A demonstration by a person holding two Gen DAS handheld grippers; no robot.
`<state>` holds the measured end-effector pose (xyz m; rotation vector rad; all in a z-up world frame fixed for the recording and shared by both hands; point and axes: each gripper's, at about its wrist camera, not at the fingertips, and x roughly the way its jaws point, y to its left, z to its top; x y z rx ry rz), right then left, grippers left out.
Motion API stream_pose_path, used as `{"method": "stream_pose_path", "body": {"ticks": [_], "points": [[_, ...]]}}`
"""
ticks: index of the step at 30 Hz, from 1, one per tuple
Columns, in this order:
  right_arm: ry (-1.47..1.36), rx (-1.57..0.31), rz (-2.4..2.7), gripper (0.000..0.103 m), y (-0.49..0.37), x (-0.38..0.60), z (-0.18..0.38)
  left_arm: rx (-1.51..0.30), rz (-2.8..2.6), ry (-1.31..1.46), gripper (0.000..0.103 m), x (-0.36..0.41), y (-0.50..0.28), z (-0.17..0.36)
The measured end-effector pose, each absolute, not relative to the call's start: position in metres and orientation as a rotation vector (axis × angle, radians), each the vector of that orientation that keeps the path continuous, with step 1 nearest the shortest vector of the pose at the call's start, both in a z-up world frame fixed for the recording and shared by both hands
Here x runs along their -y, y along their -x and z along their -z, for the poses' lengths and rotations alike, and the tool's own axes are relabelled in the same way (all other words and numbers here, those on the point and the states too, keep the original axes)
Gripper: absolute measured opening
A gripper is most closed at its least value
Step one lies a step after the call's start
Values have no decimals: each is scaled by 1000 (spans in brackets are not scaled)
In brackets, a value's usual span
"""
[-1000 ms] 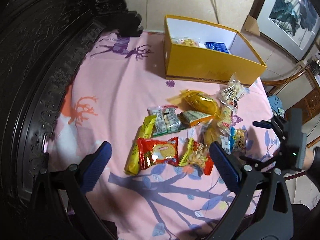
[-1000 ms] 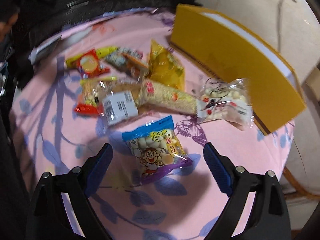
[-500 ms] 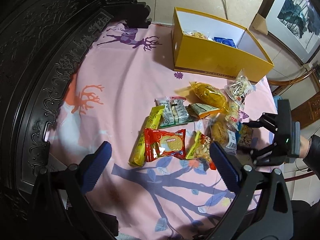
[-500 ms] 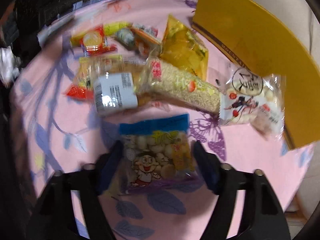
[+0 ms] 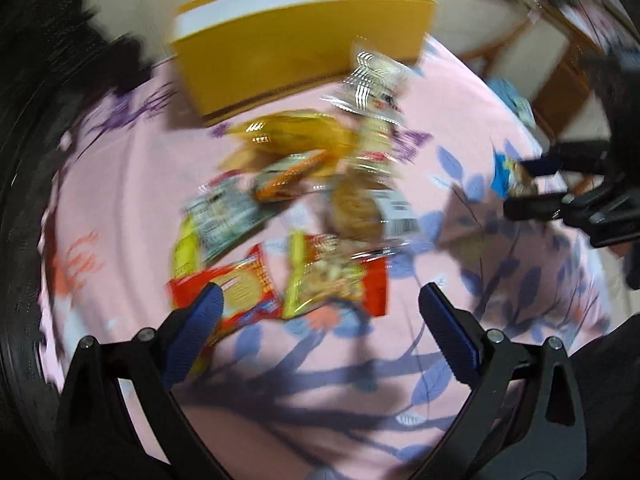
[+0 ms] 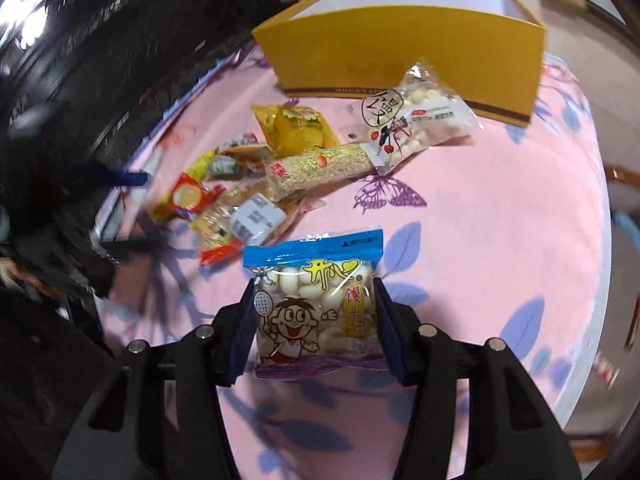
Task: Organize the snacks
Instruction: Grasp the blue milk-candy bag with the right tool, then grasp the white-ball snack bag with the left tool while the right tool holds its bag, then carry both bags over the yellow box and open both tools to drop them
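My right gripper (image 6: 314, 292) is shut on a blue-topped bag of white puffs (image 6: 312, 252), its pads pressing the bag's two sides just above the pink cloth. The left wrist view shows that bag (image 5: 508, 176) in the same gripper at the far right. My left gripper (image 5: 320, 296) is open, low over a red biscuit packet (image 5: 240, 292) and a yellow-and-red nut packet (image 5: 332, 276) at the near end of the snack pile; that view is blurred. The open yellow box (image 6: 400, 52) stands beyond the pile.
A clear bag of white balls (image 6: 416, 120), a sesame bar (image 6: 320, 168) and a yellow bag (image 6: 296, 128) lie before the box. Dark carved wood (image 5: 24, 160) borders the left. The pink tablecloth (image 6: 500, 220) ends at an edge on the right.
The right gripper closed on the blue-topped bag and raised it slightly. The left gripper came down closer to the pile and rolled, so its view is now blurred.
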<state>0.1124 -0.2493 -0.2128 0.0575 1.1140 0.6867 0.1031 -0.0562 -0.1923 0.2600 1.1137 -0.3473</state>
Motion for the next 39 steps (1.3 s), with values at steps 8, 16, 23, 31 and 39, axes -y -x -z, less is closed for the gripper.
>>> {"method": "stream_pose_path", "body": {"ticks": [8, 16, 23, 31, 39], "points": [[-161, -1114, -634, 55, -102, 256, 209, -1159, 410, -357, 100, 85, -117, 233], [-171, -1111, -621, 55, -105, 252, 209, -1183, 411, -275, 73, 74, -126, 253], [-167, -1095, -640, 55, -105, 247, 203, -1123, 443, -222, 44, 52, -102, 221], [-150, -1077, -680, 55, -103, 236, 193, -1061, 388, -132, 44, 24, -83, 184], [-146, -1019, -713, 55, -103, 227, 169, -970, 374, -42, 44, 21, -89, 139]]}}
